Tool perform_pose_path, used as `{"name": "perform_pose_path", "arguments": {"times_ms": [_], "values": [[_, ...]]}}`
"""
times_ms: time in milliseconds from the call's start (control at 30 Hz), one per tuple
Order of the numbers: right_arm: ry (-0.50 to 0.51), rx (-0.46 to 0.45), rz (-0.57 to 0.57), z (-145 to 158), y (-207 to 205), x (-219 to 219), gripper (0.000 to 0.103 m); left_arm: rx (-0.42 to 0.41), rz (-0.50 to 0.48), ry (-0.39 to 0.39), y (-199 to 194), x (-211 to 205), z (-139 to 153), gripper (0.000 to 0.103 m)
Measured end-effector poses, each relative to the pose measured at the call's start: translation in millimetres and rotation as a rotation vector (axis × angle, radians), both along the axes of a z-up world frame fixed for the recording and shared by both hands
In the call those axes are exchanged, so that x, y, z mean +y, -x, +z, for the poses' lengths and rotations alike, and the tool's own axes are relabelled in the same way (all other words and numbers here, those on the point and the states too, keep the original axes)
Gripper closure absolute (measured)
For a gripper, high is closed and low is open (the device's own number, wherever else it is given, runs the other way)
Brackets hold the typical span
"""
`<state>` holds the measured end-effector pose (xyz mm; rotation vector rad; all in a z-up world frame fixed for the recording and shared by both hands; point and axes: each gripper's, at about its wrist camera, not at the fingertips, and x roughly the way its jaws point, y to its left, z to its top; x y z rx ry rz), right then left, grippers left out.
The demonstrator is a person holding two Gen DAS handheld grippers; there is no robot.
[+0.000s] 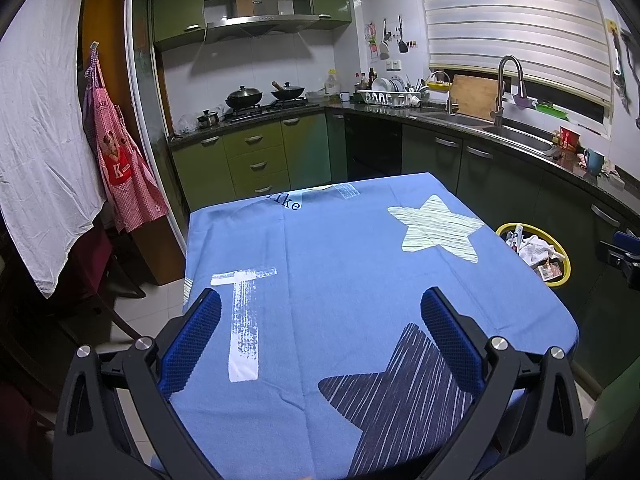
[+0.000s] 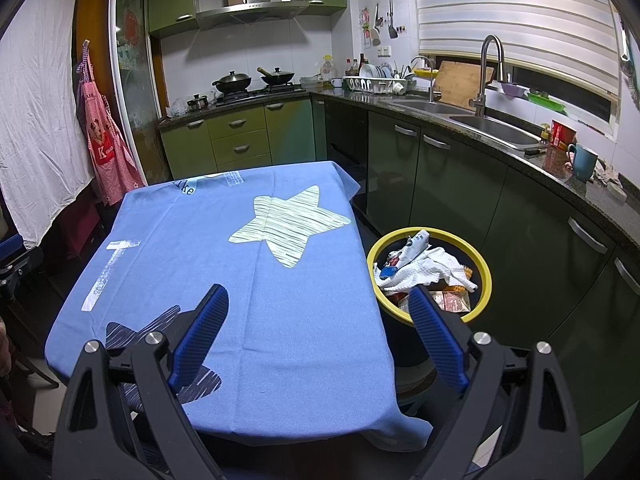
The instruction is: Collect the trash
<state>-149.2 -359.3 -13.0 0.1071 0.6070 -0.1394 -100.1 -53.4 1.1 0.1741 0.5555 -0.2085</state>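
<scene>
Hovering hand-held grippers (image 1: 320, 300) (image 2: 318, 298) (both agape)

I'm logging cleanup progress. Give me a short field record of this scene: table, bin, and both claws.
table: blue star-print tablecloth, no trash visible on it
bin: yellow-rimmed bin on the floor beside the table's right edge
bin contents: white crumpled paper, wrappers
left claw: open, holding nothing, over the table
right claw: open, holding nothing, over the table edge near the bin

Home kitchen: stove w/ woks (image 1: 244, 98), sink (image 2: 492, 130) (green cabinets (image 1: 256, 156)).
</scene>
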Motion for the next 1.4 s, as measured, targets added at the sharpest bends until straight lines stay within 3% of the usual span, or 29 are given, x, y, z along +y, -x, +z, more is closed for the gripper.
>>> {"name": "perform_pose_path", "arguments": {"times_ms": [1400], "values": [[-0.002,0.011,0.002,-12,-2,3,0.016,-0.019,-0.014,-0.003,-2,0,1,0.004]]}}
